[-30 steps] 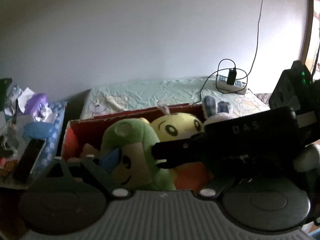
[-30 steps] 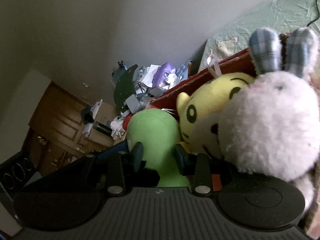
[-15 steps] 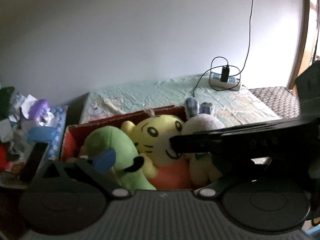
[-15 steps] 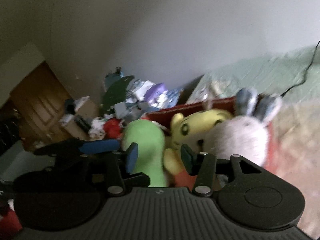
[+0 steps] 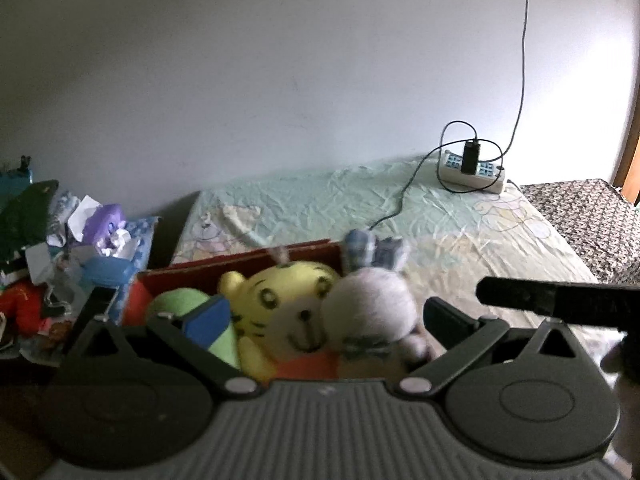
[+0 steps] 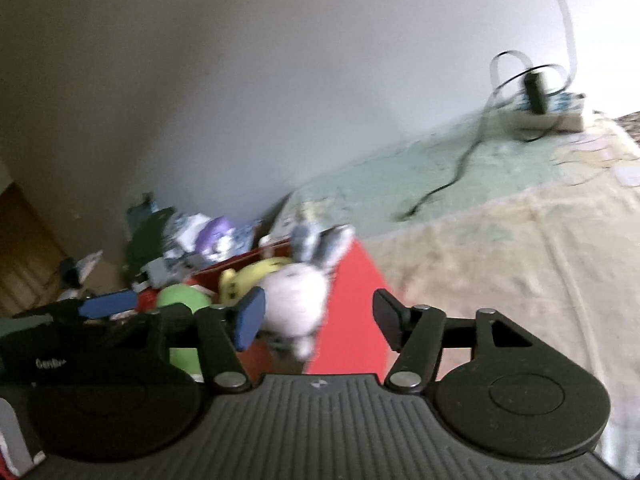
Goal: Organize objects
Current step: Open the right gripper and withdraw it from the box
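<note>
Both grippers have drawn back from the red box (image 5: 248, 266); left gripper (image 5: 326, 320) and right gripper (image 6: 318, 316) hang spread, empty, near the rabbit (image 5: 370, 312)

Plain pale wall (image 5: 280, 60), unmarked, brighter toward the right. Bed (image 5: 460, 232) against it, covered by a wrinkled light-green printed sheet. White power strip (image 5: 472, 170) on the bed's far corner, black adapter plugged in, thin cable (image 5: 523, 40) running up the wall. Wooden door (image 6: 20, 256) at far left, blurred. Cluttered heap (image 5: 68, 248) beside the bed.
</note>
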A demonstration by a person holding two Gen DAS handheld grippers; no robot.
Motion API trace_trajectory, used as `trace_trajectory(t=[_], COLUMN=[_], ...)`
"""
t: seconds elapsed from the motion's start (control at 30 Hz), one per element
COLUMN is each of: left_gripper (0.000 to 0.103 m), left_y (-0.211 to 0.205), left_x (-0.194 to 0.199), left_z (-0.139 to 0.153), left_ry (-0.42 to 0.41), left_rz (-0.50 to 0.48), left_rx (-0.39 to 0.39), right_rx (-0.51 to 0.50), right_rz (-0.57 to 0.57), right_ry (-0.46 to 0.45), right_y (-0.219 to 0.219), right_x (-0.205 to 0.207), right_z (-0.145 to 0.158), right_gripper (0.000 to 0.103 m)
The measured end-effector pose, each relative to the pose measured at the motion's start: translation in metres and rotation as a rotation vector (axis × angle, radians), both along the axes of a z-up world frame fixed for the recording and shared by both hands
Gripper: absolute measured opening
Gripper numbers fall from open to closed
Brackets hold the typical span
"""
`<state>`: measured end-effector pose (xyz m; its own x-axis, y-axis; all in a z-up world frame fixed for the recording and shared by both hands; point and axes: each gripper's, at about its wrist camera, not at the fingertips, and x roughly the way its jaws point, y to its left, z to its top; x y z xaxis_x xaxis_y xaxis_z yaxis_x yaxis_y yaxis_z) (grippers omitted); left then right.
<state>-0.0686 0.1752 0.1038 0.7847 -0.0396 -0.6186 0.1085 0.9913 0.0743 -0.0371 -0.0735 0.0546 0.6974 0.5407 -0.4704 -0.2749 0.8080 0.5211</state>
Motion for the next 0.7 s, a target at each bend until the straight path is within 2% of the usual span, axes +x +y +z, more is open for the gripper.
trace_trajectory(t=[0.2, 0.37, 0.53, 0.7], left_gripper=[0.103, 0.103, 0.103, 0.102], left_y=[-0.054, -0.09, -0.117, -0.129], left_x=[-0.001, 0.007, 0.009, 0.009], left_z=[0.001, -0.004, -0.013, -0.017], left_ry=[0.015, 0.068, 0.11, 0.134], left_rz=[-0.054, -0.077, -0.095, -0.1], left_rx=[0.031, 0.018, 0.039, 0.052], right_rx=[-0.096, -0.174, -0.235, -0.267], right_rz=[-0.098, -0.194, -0.272, -0.282], right_ry=[-0.001, 0.054, 0.087, 0.108], right_y=[-0.027, -0.051, -0.072, -0.079], right_x=[-0.014, -0.021, -0.028, -0.029], right_z=[0.001, -0.003, -0.007, -0.01], right_gripper=[0.064, 0.068, 0.08, 0.081])
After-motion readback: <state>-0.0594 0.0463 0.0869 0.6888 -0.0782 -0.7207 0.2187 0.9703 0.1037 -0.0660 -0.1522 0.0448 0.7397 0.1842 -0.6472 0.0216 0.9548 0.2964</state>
